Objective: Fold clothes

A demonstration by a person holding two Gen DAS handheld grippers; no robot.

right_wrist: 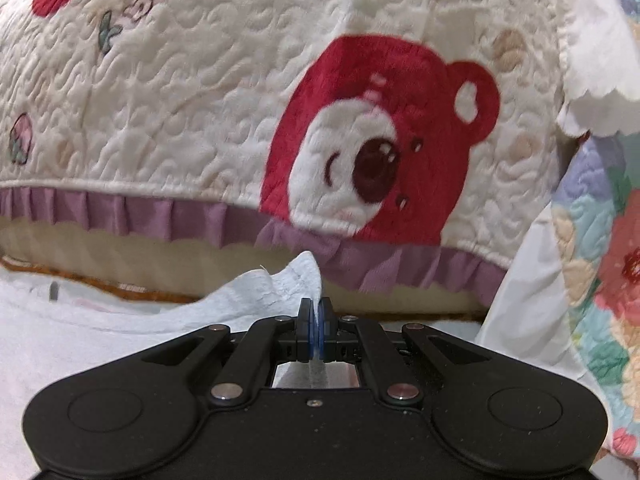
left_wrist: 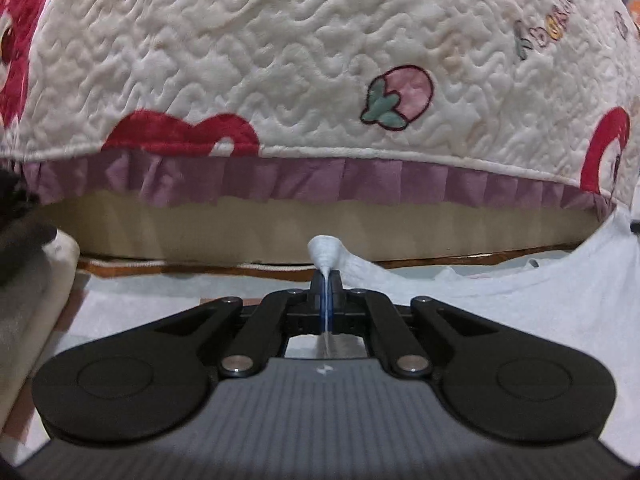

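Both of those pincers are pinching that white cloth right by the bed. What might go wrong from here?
The left gripper holds only a small peak of the white garment, so it may slip free when lifted. The right gripper also grips near an edge. The frilled quilt hangs close ahead, so the raised cloth might brush or catch on its purple ruffle.

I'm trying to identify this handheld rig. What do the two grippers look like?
Both look alike: the left gripper and right gripper have matte black bodies with rounded lobes, black linkage arms on silver pivot pins, and blue pads. The left one shows a ribbed grey panel with a small logo.
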